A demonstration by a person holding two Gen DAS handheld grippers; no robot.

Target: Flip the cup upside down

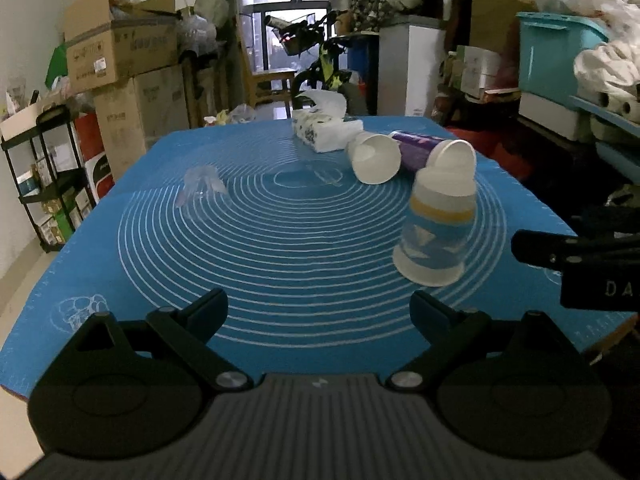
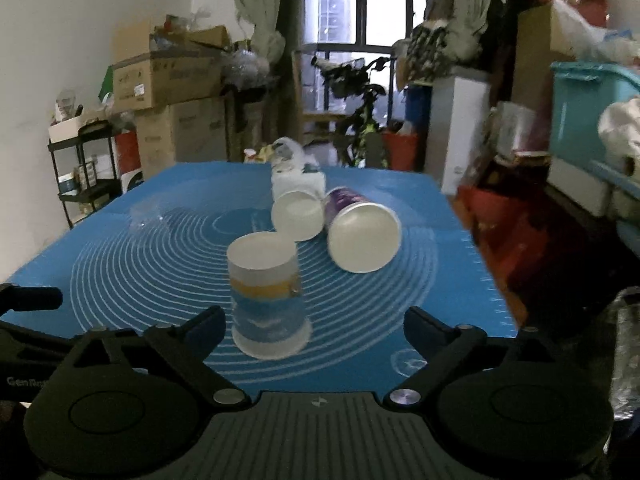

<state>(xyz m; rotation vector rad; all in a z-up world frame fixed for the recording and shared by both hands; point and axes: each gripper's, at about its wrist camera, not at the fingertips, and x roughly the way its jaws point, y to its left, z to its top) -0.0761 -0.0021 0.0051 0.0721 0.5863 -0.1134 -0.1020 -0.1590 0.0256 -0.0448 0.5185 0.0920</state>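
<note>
The blue-patterned paper cup [image 2: 267,298] stands mouth-down on the blue mat [image 2: 120,248], its wide rim on the surface and its closed white base facing up; in the right wrist view it sits in the lower middle of the frame, slightly left of centre, and in the left wrist view the same cup [image 1: 436,224] appears right of centre, its rim flat on the mat. A yellow band circles it below the base, with blue and white shapes lower down. The right gripper [image 2: 316,326] hangs low just in front of the cup with its jaws spread wide and nothing between them; the cup is close to the left finger, though whether they touch cannot be told. The left gripper [image 1: 320,308] fills the bottom of its own view, likewise spread apart and holding nothing, well short of the cup. Behind the cup, toward the upper middle of the right wrist view, a plain white cup [image 2: 298,216] lies on its side with its mouth toward the camera, and just to its right a purple-printed cup [image 2: 362,234] also lies on its side, mouth forward, the two close together. Farther back sits a pack of tissues [image 2: 298,178]. A crumpled piece of clear plastic [image 1: 202,184] rests on the mat at the left of the left wrist view. Stacked cardboard boxes [image 1: 120,52] rise in the upper left.
</note>
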